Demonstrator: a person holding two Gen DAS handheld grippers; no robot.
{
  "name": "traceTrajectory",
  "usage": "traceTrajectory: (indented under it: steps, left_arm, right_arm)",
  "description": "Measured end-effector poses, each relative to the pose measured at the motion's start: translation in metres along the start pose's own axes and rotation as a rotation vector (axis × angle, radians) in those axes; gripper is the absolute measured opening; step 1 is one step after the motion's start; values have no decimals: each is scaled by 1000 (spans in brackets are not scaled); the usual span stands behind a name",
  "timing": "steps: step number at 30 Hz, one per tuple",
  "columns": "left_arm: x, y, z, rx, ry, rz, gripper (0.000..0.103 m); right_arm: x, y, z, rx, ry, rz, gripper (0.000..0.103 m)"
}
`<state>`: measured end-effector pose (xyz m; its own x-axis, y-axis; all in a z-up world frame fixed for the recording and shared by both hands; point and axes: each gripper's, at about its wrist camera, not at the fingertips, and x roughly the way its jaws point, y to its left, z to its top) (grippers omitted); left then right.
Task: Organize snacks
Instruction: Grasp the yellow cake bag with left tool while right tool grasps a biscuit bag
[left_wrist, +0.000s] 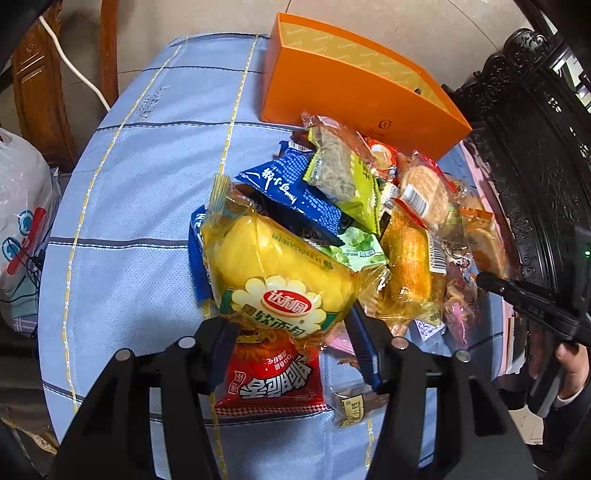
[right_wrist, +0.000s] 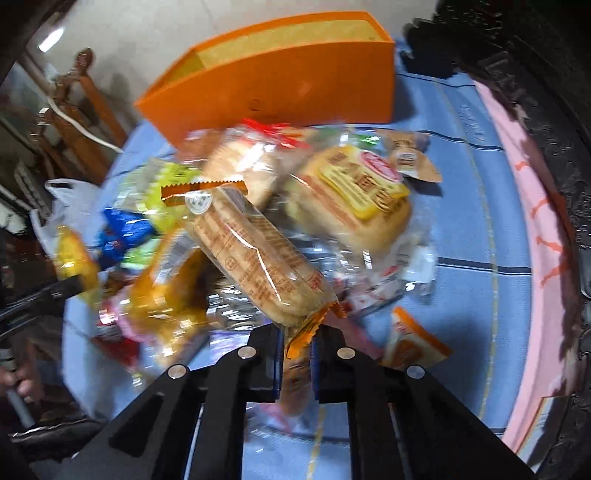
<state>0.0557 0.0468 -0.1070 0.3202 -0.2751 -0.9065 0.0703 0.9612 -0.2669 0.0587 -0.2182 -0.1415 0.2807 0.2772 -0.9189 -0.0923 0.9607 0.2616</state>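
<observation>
Left gripper (left_wrist: 291, 332) fingers pinch yellow bread pack (left_wrist: 280, 273) above snack pile (left_wrist: 388, 221) on blue-clothed tabletop (left_wrist: 129, 221); right gripper (right_wrist: 297, 350) fingers clamp tan bread pack (right_wrist: 258, 258) by its end, nr orange box (right_wrist: 280, 92).

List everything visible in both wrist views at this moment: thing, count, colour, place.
box: one, orange, open top, far side of table behind the pile.
snack pile: many mixed packets, centre of table against the box.
bread bag: one, yellow, between the left gripper's fingers.
red packet: one, red, on the cloth under the bread bag.
blue packet: one, blue, in the pile behind the bread bag.
biscuit pack: one, tan in clear wrap, its end pinched by the right gripper.
tablecloth: one, blue checked, covering the table.
plastic bag: one, white, left of the table.
left gripper: black, closed on the bread bag.
right gripper: black, closed on the biscuit pack.
</observation>
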Motion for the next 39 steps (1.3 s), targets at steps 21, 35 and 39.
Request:
traceTrajectory:
  steps: [21,35,39]
  left_arm:
    - [-36,-85,186,127,-230,-106,55]
    - [52,-91,279,-8,-106,-76,99]
    - [25,-72,237,24,-103,-89,99]
  right_arm:
    - [-65,13,161,-5,-282,77,11]
    - [-15,-25,222,129,-299,-28,69]
    - [-38,-28,174,152,-332,-9,86]
